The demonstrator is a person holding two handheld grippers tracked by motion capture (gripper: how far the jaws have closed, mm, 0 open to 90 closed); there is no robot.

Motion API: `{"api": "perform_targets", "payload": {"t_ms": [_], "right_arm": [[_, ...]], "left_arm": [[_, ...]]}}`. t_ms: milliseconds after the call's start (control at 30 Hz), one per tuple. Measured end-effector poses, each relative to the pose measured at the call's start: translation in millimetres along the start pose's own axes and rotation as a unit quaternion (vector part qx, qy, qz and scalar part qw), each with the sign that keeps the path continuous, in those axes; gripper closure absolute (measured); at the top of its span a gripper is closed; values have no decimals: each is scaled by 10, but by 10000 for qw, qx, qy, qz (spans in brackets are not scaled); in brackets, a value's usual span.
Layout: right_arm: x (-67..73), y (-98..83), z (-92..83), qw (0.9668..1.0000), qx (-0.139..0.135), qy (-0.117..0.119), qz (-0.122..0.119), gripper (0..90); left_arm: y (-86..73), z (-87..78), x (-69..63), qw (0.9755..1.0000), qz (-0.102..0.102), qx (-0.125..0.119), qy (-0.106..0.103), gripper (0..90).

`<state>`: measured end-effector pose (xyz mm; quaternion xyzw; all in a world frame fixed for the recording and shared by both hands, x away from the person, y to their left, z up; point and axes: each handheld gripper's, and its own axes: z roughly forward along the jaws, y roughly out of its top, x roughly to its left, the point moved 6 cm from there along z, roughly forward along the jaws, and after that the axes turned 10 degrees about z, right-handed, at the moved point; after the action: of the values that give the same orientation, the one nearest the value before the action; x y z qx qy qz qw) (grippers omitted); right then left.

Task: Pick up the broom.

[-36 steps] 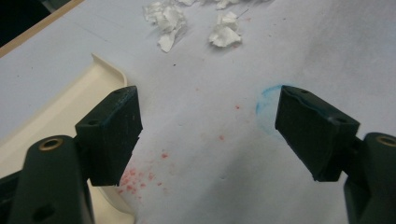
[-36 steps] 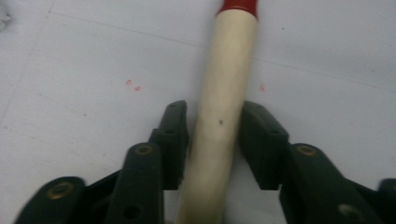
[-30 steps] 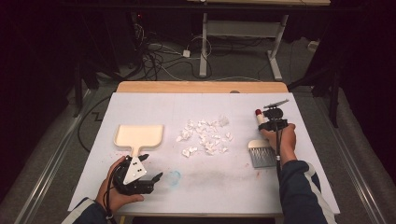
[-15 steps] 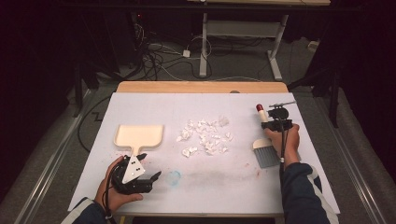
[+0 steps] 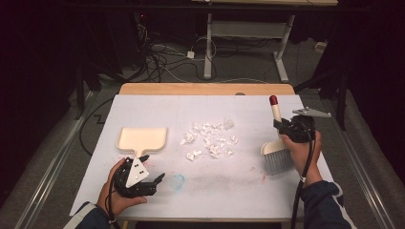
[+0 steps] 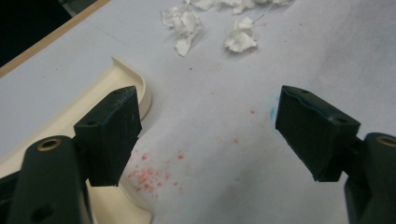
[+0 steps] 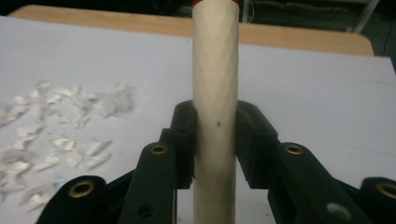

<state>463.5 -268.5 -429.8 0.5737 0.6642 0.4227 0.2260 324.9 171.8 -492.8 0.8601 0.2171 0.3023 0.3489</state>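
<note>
A brush point(image 5: 277, 160) with a cream handle, a red tip and grey bristles hangs bristles-down over the table's right side. My right gripper point(image 5: 282, 125) is shut on its handle point(image 7: 215, 93), which stands straight up between the pads. Several torn white paper scraps point(image 5: 210, 140) point(image 7: 60, 121) point(image 6: 187, 23) lie in the middle. At the left lies a cream dustpan point(image 5: 142, 138) point(image 6: 70, 116), handle toward me. My left gripper point(image 5: 154, 168) point(image 6: 208, 135) rests low by that handle, open, with bare table between its jaws.
A white sheet point(image 5: 229, 191) covers the table, marked with red specks point(image 6: 149, 172) and a blue smudge point(image 5: 177, 181). A wooden edge point(image 5: 205, 88) runs along the back. Cables and desk legs point(image 5: 208, 52) stand on the dark floor beyond.
The right hand has lifted the brush off the table and carried it a little to the right, with the handle now more upright. The left hand has stayed put.
</note>
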Motion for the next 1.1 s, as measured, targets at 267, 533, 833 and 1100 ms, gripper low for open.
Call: {"api": "perform_targets", "payload": {"t_ms": [267,533,833,1100], "right_arm": [[294,114,-326,9979,-557,263,-203,708],[738,143,-564,9918,-1023,573,-508,707],[1214,36,-729,9850,-1305,728,-864,706],[1530,-43,-863,9774,-1495,1032,-1079,706]], "left_arm": [[588,220,-86,9985,-71,-476,-264,227],[1458,428,-578,9808,58,-1346,-1413,270],[1917,649,-808,9636,-404,-1710,-2016,288],[1924,770,-881,9649,-411,-1574,-2062,384]]}}
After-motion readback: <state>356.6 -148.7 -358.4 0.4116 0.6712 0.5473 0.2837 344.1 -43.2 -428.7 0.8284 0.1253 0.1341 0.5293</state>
